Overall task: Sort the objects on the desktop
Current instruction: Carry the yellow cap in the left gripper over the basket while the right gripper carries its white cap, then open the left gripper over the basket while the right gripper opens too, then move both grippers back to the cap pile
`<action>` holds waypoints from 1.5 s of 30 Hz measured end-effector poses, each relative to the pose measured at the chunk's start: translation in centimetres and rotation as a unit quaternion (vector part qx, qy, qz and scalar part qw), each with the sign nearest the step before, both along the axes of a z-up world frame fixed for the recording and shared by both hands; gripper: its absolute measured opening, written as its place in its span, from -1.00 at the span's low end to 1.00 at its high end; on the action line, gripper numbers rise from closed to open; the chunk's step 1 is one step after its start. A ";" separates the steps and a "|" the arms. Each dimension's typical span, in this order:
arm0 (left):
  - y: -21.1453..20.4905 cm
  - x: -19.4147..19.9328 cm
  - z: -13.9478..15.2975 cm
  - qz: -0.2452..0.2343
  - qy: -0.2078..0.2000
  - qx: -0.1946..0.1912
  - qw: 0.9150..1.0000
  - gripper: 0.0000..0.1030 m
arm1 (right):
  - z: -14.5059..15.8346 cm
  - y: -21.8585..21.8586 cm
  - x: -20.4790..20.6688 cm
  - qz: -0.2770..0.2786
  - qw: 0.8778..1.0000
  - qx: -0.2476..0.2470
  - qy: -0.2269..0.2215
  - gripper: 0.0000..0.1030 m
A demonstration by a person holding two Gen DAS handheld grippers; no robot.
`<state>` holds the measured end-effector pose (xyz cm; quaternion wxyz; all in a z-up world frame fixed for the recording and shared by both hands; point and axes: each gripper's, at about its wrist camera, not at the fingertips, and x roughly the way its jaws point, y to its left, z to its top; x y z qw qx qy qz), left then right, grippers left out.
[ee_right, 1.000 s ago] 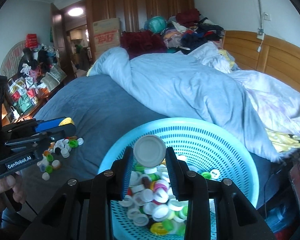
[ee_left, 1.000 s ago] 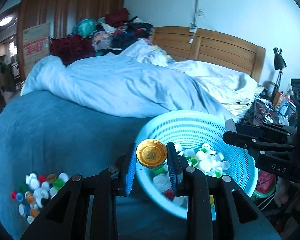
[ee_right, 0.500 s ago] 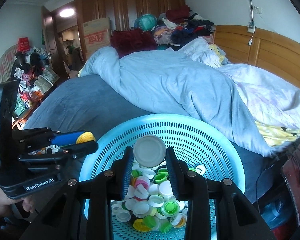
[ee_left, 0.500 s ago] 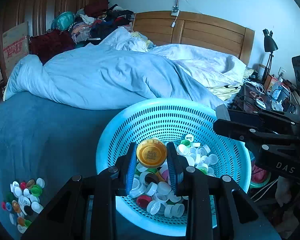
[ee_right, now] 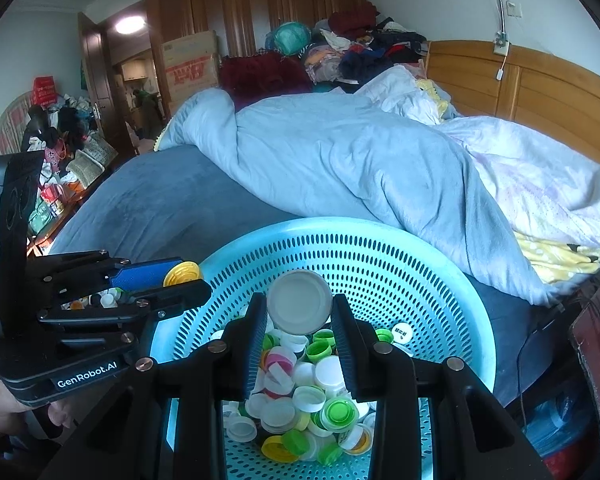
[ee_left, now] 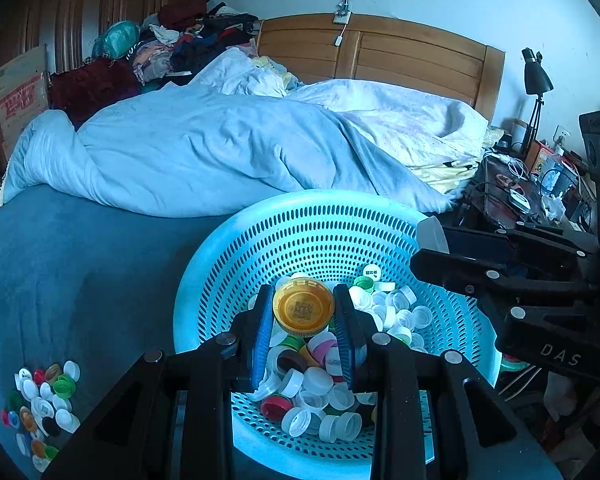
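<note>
Both grippers hang over the basket on the bed — left gripper clamps a yellow cap, right gripper a grey cap. Loose caps lie beside it.

Rumpled blue duvet, wooden headboard, black desk lamp, cardboard box

Both tools are matte black with round silver screws. The left gripper has blue ribbed pads and white "GenRobot.AI" lettering. The right gripper reads "DAS".
</note>
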<state>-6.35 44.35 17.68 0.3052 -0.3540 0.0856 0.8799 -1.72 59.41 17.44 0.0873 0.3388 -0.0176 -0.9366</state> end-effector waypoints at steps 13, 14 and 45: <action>-0.4 -0.4 -0.5 0.003 0.000 0.004 1.000 0.15 | -0.6 0.0 -0.3 -0.005 1.000 -0.006 -0.006 0.08; -0.5 -0.4 -0.5 0.004 0.000 0.004 1.000 0.15 | -0.7 -0.1 -0.3 -0.005 1.000 -0.007 -0.007 0.09; -31.3 7.0 -11.9 0.259 -0.069 0.044 0.962 0.48 | -5.7 -13.8 3.1 0.128 0.991 -0.010 -0.035 0.87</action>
